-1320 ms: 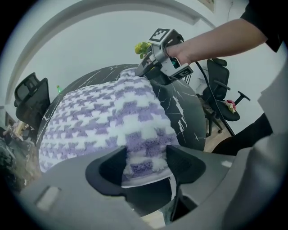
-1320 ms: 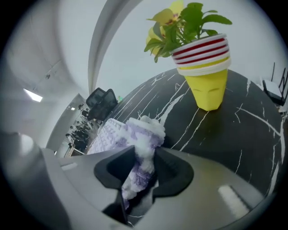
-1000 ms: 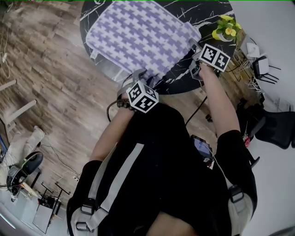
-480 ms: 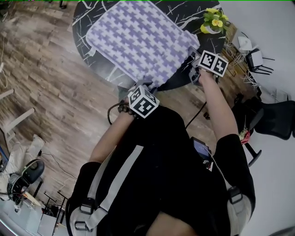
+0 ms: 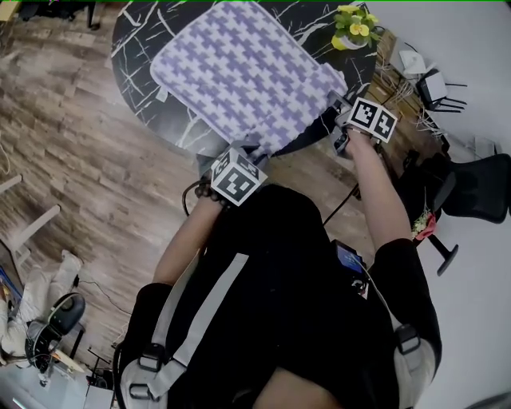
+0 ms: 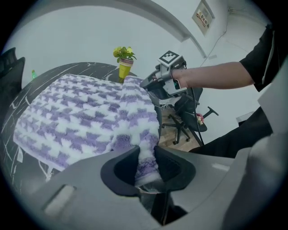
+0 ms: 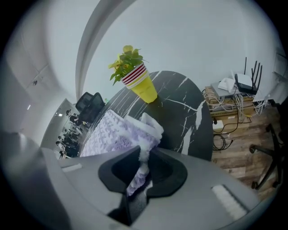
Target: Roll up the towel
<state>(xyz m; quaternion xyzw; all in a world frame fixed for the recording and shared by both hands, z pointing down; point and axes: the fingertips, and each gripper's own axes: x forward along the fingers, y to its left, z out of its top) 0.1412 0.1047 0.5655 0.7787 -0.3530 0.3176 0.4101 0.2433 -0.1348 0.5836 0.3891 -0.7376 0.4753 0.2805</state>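
Note:
A purple-and-white patterned towel lies spread flat on the round black marble table. My left gripper is shut on the towel's near corner; its jaws have just been closing on the fabric now between them. My right gripper is shut on the towel's right corner, which bunches up between the pads. In the left gripper view the towel stretches away, and the right gripper holds its far raised edge. Both corners are lifted slightly off the table.
A yellow pot with a plant stands at the table's far right rim, also. A router and cables and a black office chair are at the right. Wooden floor surrounds the table.
Both grippers have drawn back toward me with the towel's near edge. The towel has slid closer to the table's front rim and its near corners have lifted.

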